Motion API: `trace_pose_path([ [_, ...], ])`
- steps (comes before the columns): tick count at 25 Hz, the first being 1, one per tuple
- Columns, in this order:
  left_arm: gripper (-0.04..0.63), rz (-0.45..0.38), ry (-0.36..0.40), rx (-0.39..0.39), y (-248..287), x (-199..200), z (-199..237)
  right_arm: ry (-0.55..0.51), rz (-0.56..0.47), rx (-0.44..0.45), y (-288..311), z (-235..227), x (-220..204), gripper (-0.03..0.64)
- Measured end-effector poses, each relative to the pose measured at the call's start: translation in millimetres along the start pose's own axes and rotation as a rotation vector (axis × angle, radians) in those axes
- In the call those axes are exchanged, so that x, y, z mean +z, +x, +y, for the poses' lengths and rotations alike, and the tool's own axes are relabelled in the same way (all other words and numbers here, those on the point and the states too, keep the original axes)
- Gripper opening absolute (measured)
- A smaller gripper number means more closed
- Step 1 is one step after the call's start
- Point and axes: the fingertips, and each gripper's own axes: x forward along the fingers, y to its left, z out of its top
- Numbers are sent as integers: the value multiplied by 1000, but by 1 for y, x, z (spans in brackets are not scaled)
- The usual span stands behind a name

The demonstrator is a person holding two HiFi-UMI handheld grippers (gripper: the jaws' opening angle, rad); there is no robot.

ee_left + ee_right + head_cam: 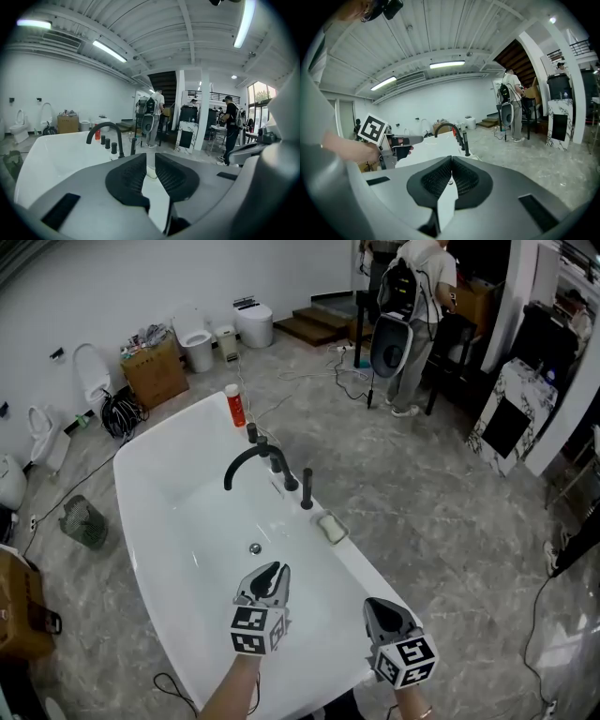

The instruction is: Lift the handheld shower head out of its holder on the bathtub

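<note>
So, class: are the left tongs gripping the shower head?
No: the left tongs stand slightly apart with nothing between them, well short of the shower head.

White bathtub (167, 521) on grey floor (427, 512)

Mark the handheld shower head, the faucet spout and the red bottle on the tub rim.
handheld shower head (307, 487), head view, middle of the upright black handle.
faucet spout (246, 456), head view, top of the black arch.
red bottle (235, 409), head view, middle of its body.
</note>
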Motion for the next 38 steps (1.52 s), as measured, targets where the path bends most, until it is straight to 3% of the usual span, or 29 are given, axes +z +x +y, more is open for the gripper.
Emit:
trace_pose_path([
  [16,121,23,-2,74,265,-22,15,31,52,80,147,-165,-18,8],
  [25,147,59,12,116,370,-52,42,52,65,106,208,-219,-39,8],
  [38,183,105,-7,164,475,-92,94,86,95,113,269,-256,-74,8],
])
